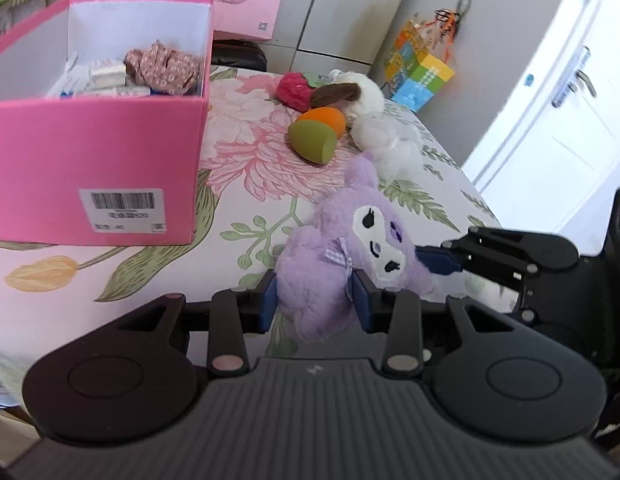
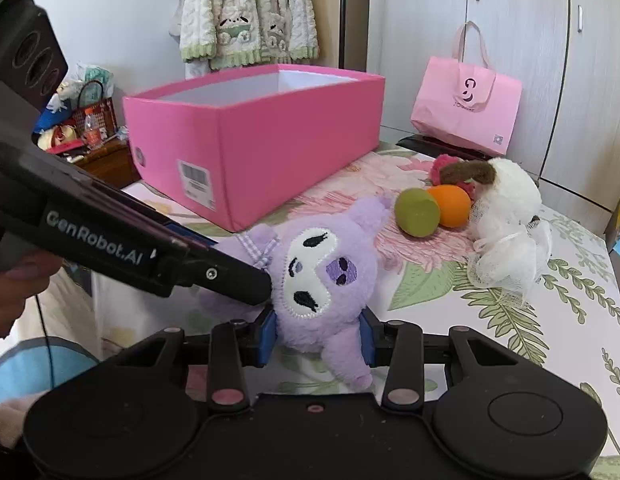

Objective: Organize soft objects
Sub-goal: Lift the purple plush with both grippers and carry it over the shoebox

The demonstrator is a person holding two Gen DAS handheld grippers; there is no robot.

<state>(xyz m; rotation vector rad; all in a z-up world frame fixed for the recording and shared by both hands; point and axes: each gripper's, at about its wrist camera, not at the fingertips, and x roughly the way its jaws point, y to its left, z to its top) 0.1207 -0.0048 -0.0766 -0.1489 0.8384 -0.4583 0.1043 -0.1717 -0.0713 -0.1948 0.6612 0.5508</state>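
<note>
Both your grippers clamp the one purple plush (image 1: 341, 256): left gripper (image 1: 315, 304) on its body, right gripper (image 2: 317, 338) around its lower part, on the floral bedspread (image 2: 549, 320). Beyond lie one green sponge (image 1: 311, 142), one orange sponge (image 1: 329, 118), perhaps one white puff (image 1: 365, 96), and one pink box (image 1: 98, 152).
</note>
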